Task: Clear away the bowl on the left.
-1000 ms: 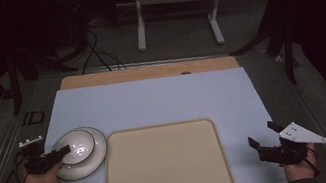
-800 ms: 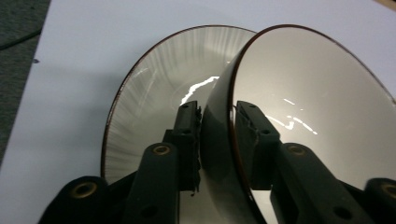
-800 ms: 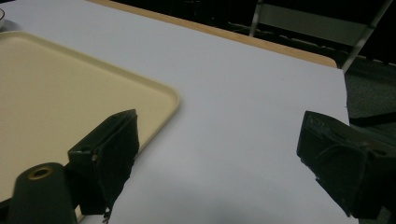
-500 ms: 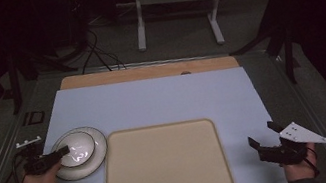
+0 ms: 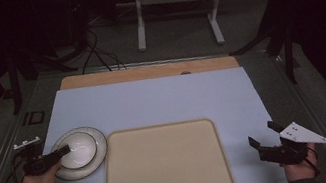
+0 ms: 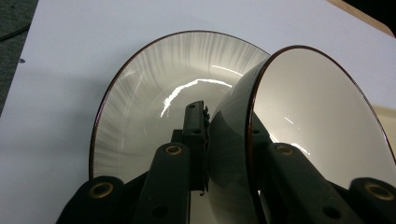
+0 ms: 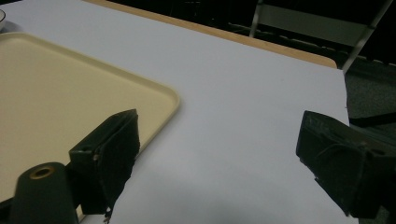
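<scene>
My left tool (image 5: 62,151) clamps the rim of a white bowl (image 5: 79,149) sitting in a plate (image 5: 100,153). My right tool (image 5: 263,138) gapes wide beside the bare tray (image 5: 164,165).

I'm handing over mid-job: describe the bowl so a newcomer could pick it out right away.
Start at the big beige tray in the middle of the pale blue mat. Just off its left edge lies a round grey plate, and the bowl sits on it. It is smaller and deeper than the plate, white inside with a dark rim, and the left claw is shut on its rim.
</scene>
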`<state>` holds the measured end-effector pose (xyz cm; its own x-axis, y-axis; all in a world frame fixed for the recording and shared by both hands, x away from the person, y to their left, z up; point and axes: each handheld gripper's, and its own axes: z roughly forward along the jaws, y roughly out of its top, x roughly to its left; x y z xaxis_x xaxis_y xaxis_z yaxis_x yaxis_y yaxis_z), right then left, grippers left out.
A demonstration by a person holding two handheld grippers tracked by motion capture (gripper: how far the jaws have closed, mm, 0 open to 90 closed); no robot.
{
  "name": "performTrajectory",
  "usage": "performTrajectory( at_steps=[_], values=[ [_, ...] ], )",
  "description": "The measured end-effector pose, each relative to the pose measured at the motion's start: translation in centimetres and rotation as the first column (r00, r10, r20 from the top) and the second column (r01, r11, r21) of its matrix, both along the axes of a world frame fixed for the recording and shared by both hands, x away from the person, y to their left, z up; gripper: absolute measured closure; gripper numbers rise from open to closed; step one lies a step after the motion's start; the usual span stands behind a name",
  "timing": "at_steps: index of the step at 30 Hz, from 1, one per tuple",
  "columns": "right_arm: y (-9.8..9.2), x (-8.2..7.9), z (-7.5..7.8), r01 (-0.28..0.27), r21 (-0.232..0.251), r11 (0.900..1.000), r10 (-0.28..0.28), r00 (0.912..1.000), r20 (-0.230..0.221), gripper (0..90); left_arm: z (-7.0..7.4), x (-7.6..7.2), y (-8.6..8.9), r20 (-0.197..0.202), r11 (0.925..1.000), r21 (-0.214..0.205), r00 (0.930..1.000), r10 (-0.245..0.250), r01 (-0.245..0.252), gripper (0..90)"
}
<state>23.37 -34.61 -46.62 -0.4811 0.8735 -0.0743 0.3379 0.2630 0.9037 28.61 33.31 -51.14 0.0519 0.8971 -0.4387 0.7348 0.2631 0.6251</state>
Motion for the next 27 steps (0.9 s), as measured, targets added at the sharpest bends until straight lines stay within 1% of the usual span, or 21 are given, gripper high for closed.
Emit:
performTrajectory(
  at_steps=[5, 7, 11, 13, 15, 16, 21, 22, 23, 25, 27],
  values=[
    [0.0, 0.0, 0.0, -0.002, 0.001, 1.0000, 0.002, 1.0000, 0.002, 13.3, 0.1, -0.1, 0.0, 0.000, 1.0000, 0.000, 1.0000, 0.007, -0.007, 78.4],
    [0.0, 0.0, 0.0, -0.002, 0.001, 1.0000, 0.002, 1.0000, 0.002, 13.3, 0.2, -0.2, 0.2, 0.013, 0.9998, -0.016, 0.9998, 0.014, -0.014, 78.4],
    [0.0, 0.0, 0.0, -0.002, 0.001, 1.0000, 0.002, 1.0000, 0.002, 13.3, 0.3, -0.3, 0.2, 0.027, 0.9995, -0.026, 0.9995, 0.018, -0.018, 78.1],
    [0.0, 0.0, 0.0, -0.001, 0.001, 1.0000, 0.001, 1.0000, 0.003, 13.3, 0.5, -0.5, 0.2, 0.042, 0.9989, -0.039, 0.9988, 0.026, -0.025, 78.1],
    [-0.1, 0.0, 0.0, -0.002, 0.000, 1.0000, 0.002, 1.0000, 0.004, 13.3, 0.6, -0.5, 0.3, 0.046, 0.9989, -0.042, 0.9987, 0.024, -0.023, 78.0],
    [-0.1, 0.0, 0.0, -0.001, 0.000, 1.0000, 0.001, 1.0000, 0.004, 13.3, 0.7, -0.6, 0.2, 0.055, 0.9986, -0.046, 0.9981, 0.028, -0.026, 78.0],
    [-0.1, 0.0, 0.0, 0.000, 0.001, 1.0000, 0.000, 1.0000, 0.004, 13.3, 0.9, -0.8, 0.1, 0.063, 0.9980, -0.057, 0.9975, 0.032, -0.029, 78.0],
    [-0.1, 0.0, 0.0, 0.000, 0.001, 1.0000, 0.000, 1.0000, 0.004, 13.3, 1.0, -0.8, 0.1, 0.070, 0.9974, -0.064, 0.9969, 0.037, -0.033, 78.0],
    [-0.1, 0.0, 0.0, 0.000, 0.001, 1.0000, 0.000, 1.0000, 0.004, 13.3, 1.0, -0.8, 0.1, 0.070, 0.9974, -0.064, 0.9969, 0.037, -0.033, 77.9],
    [-0.1, 0.0, 0.0, 0.001, 0.000, 1.0000, -0.001, 1.0000, 0.004, 13.3, 1.4, -1.0, -0.2, 0.091, 0.9968, -0.073, 0.9952, 0.038, -0.031, 78.0],
    [-0.1, 0.0, 0.0, 0.002, 0.001, 1.0000, -0.002, 1.0000, 0.004, 13.3, 1.5, -1.0, -0.3, 0.095, 0.9964, -0.082, 0.9950, 0.032, -0.024, 77.9]
  ],
)
